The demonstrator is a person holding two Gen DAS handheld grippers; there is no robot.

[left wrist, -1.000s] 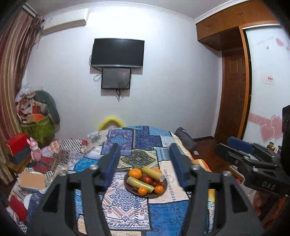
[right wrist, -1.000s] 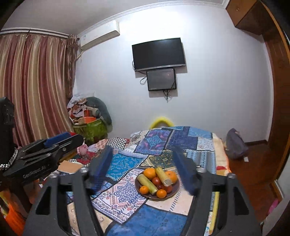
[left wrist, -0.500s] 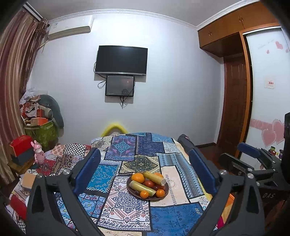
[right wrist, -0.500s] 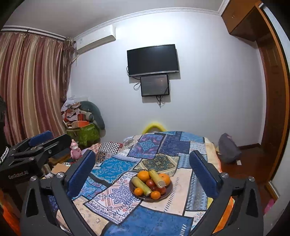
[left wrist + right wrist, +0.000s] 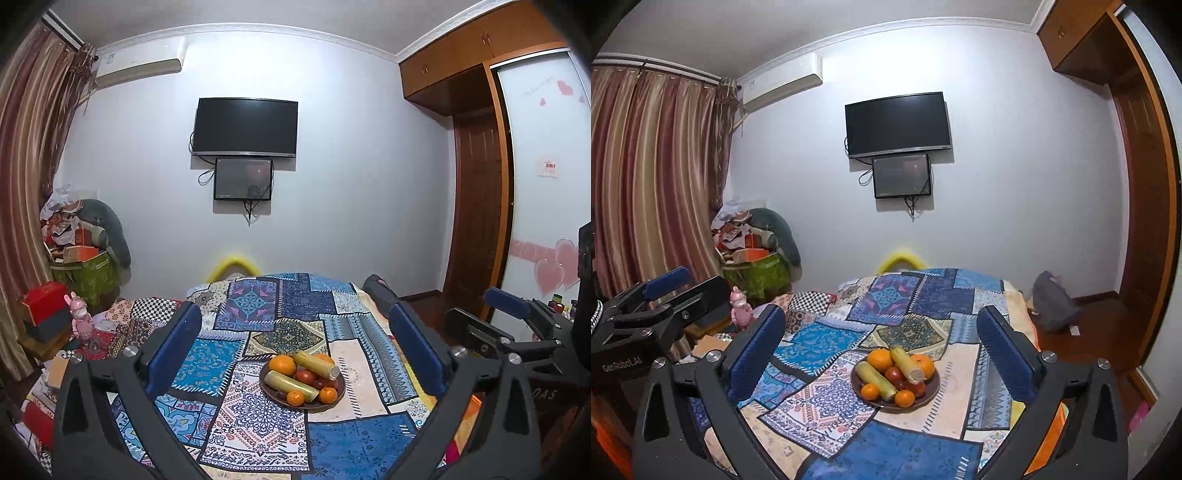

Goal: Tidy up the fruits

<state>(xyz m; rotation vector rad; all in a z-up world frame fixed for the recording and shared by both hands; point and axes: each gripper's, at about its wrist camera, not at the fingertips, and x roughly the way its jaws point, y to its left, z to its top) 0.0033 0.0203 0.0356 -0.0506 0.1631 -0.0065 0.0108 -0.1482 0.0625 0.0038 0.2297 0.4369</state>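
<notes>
Both grippers held level above the near end of the bed, side by side. Left gripper [image 5: 295, 343]: jaws wide apart, nothing between the pads. Right gripper [image 5: 882, 339]: the same, empty. Both have just been opening.

Brown plate [image 5: 275, 395] sits on the patchwork quilt [image 5: 258, 424], mid-bed, at 12 o'clock from both grippers and well apart from them. On it: oranges [image 5: 282, 364], two corn cobs [image 5: 316, 364], red tomatoes [image 5: 306, 376], piled touching.

Pink toy [image 5: 80, 320] at 10 o'clock.
</notes>
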